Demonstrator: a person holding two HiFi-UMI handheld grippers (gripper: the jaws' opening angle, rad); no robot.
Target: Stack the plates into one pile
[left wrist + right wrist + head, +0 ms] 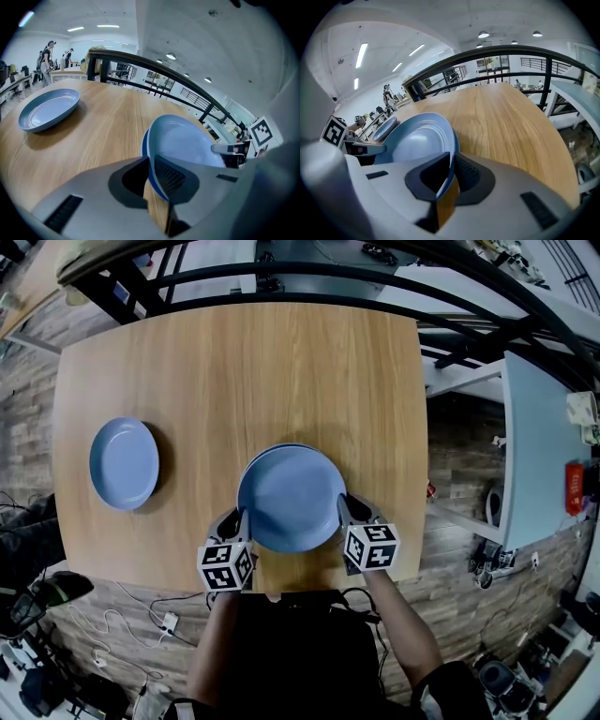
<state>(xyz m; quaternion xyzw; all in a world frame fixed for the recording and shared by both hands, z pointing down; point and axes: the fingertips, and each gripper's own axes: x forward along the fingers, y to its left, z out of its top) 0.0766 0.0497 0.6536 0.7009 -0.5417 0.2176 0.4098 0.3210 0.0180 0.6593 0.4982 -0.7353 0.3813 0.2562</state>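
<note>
A light-blue plate [291, 498] is near the table's front edge, directly over a second blue plate whose rim peeks out at its far left [251, 463]. My left gripper [236, 521] is shut on its left rim and my right gripper [349, 512] on its right rim. In the left gripper view the rim [152, 159] runs between the jaws of that gripper [157, 176]. The right gripper view shows the same plate [417, 140] with its rim clamped in the right gripper [449, 171]. Whether the lower rim is also pinched I cannot tell. A third plate [124, 463] lies alone at the table's left.
The wooden table [234, 362] has bare room behind and between the plates. A dark railing [281, 277] runs past its far edge. A pale blue tabletop [544, 437] stands to the right, and cables [141, 615] lie on the floor at the near left.
</note>
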